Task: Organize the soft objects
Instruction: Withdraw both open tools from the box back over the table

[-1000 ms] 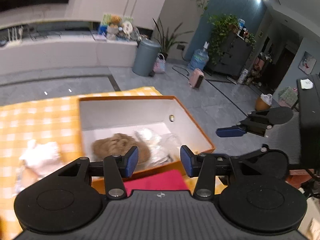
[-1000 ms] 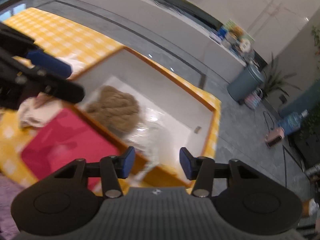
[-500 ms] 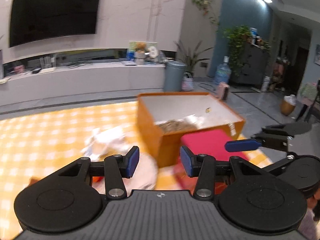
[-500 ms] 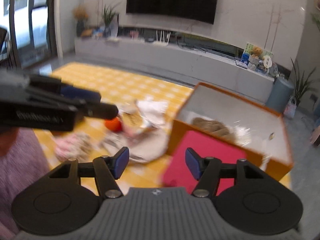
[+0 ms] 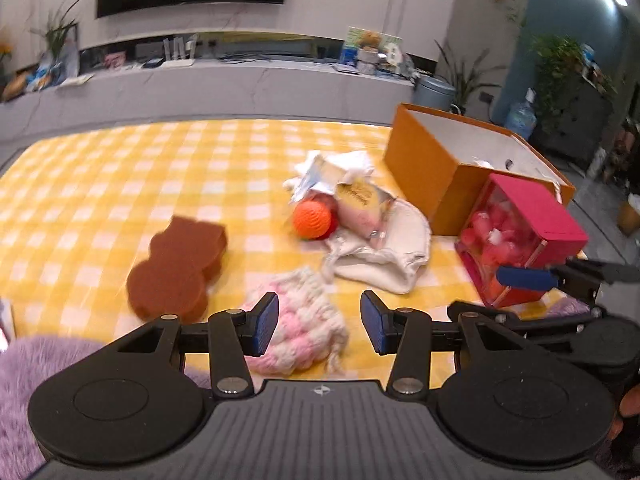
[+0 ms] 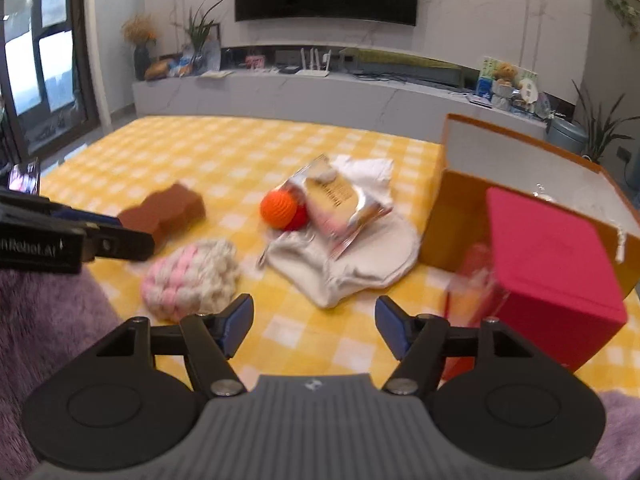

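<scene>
Now both claws have swung away from the orange cardboard box (image 6: 452, 220) toward the soft pink-and-white knitted yarn bundle (image 5: 296, 320) on the yellow checked counter (image 5: 120, 184), the left claw (image 5: 319, 322) spread and empty, the right claw (image 6: 313, 326) just opening wider, empty, probably ready to grab it next.

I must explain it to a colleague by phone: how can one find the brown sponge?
On the yellow checked cloth, look to the left, away from the orange cardboard box. The flat brown bear-shaped sponge lies there beside the pink-and-white knitted bundle. It alone is dark brown with a lobed outline.
</scene>
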`<state>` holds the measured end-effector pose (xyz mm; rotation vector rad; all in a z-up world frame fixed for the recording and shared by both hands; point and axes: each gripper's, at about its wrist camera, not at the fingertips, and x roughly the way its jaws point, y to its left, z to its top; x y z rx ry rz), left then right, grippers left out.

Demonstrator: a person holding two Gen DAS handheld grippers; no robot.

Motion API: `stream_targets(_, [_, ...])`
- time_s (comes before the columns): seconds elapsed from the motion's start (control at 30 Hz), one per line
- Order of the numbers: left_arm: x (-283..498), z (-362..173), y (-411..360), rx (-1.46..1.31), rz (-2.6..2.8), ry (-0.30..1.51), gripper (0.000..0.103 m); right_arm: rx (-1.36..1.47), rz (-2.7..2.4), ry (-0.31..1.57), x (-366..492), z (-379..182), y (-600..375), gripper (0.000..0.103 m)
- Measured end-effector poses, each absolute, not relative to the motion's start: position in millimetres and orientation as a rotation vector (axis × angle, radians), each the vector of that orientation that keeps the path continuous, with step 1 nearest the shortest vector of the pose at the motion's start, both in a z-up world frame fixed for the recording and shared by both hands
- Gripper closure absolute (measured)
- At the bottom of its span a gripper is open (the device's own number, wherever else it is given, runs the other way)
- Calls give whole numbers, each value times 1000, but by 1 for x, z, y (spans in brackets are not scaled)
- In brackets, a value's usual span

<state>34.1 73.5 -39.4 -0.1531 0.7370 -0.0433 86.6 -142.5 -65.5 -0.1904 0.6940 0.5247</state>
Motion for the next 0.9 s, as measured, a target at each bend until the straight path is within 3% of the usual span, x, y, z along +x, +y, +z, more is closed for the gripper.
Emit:
stream_targets(0.4, [54, -67, 94, -250, -54, 856, 48, -195, 513, 718, 99, -84, -125, 38])
stream_targets(0.67, [68, -66, 69, -23, -72, 870, 32, -208, 523, 764, 117, -99, -118, 40])
stream_targets(0.9, [92, -84, 45, 128, -120, 982, 32, -185, 520, 792, 124, -111, -123, 41])
